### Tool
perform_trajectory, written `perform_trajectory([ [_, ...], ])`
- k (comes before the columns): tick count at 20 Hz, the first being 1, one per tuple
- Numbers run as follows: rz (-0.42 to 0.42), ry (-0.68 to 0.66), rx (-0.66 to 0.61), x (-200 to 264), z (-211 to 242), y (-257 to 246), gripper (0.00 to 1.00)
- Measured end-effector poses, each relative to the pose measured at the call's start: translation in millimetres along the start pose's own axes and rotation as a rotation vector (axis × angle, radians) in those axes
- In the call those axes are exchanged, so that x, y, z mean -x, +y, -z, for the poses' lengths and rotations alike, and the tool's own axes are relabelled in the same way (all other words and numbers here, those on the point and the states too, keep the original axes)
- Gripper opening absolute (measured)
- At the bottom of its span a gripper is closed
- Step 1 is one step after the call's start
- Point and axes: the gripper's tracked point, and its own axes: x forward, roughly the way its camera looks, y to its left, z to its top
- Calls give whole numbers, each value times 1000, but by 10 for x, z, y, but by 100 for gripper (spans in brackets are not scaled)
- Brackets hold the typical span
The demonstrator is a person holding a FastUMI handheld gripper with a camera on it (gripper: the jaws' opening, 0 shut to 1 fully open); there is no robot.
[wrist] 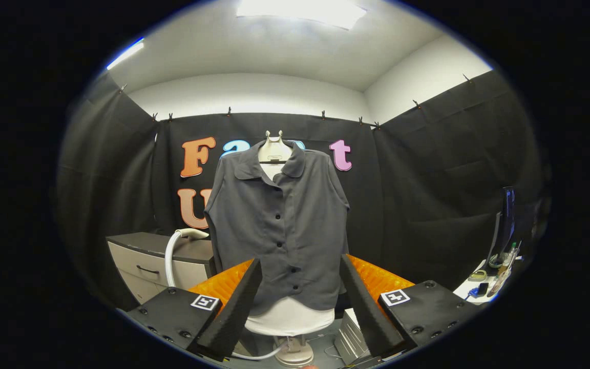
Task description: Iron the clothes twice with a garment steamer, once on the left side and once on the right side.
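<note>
Dark grey short-sleeved button-front shirt point(279, 225) of thin matte woven fabric hangs on a cream dress-form mannequin point(274, 149), straight ahead of the claw and beyond the fingertips. Collar folded flat, placket runs down the middle with small dark round buttons, soft vertical creases across both front panels, hem a bit uneven. White smooth rounded lower torso of the form point(290, 319) pokes out under the hem, sitting on a pale round pedestal base point(294, 353) low between the fingers.

Two-finger claw point(300, 302) held level, pointing forward at the shirt's lower half. Fingers spread wide apart, nothing between them, neither touching the fabric; the shirt hem shows in the gap. Each finger is a wedge with a foam-like grainy face, backed by ribbed orange plastic, with boxy bolted mounts carrying square printed marker tags.

Beyond the left finger: white curved garment steamer hose with pale handle point(174, 248), smooth plastic tube arching up beside the shirt's edge, apart from the claw. Behind it a low cabinet with dark top and light drawer fronts point(146, 259). Thin pale cord point(259, 354) trails on the floor toward the pedestal. Beyond the right finger, off to the side, a white table edge with small cluttered items point(489, 284), too small to identify.
</note>
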Motion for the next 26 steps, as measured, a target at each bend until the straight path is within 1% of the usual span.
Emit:
perform_trajectory([
  [6,-18,-12,-24,43,-22,74,98],
  [10,-12,-6,-49,44,-9,104,98],
  [15,-21,25,-82,-22,25,190,99],
  [19,-42,36,-68,-130,12,331,98],
  [22,-86,44,-56,-263,-20,537,98],
  [24,-133,31,-39,-426,-67,744,98],
  [26,-183,45,-40,-586,-40,972,98],
])
